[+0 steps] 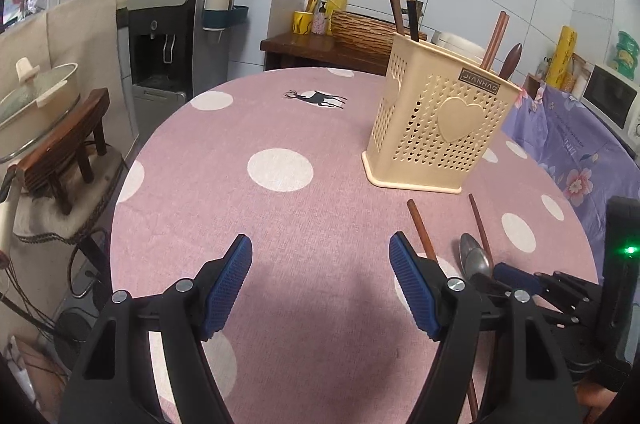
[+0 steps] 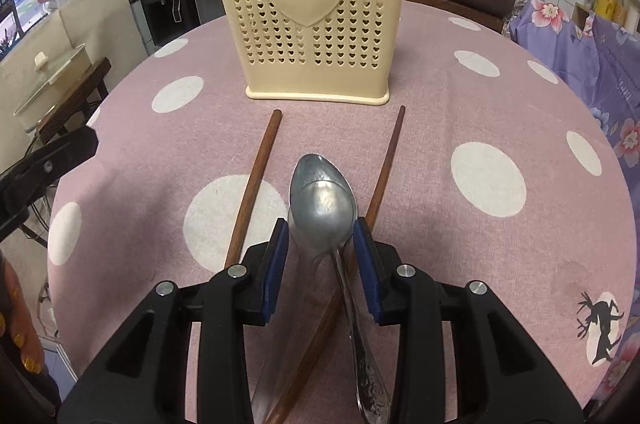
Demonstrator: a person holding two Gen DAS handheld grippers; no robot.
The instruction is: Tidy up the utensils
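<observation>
A cream perforated utensil holder (image 1: 440, 120) (image 2: 320, 16) stands on the pink dotted tablecloth (image 1: 280, 216) with several chopsticks (image 1: 496, 40) and a wooden spoon (image 1: 513, 60) upright in it. In front of it lie two brown chopsticks (image 2: 256, 184) (image 2: 384, 168) and a metal spoon (image 2: 324, 208) (image 1: 474, 256) that rests across them. My right gripper (image 2: 320, 228) (image 1: 516, 280) is low over the table. Its blue pads flank the spoon's bowl closely, and no squeeze shows. My left gripper (image 1: 320, 248) (image 2: 48, 160) hangs wide open over bare cloth to the left of the utensils, holding nothing.
The round table's edge curves close on the left. Beyond it are a water dispenser (image 1: 168, 36) and a lidded pot (image 1: 36, 92) on a wooden stool. A purple floral cloth (image 1: 580, 152) and a microwave (image 1: 612, 100) lie to the right. A person's foot (image 2: 24, 344) shows at the lower left.
</observation>
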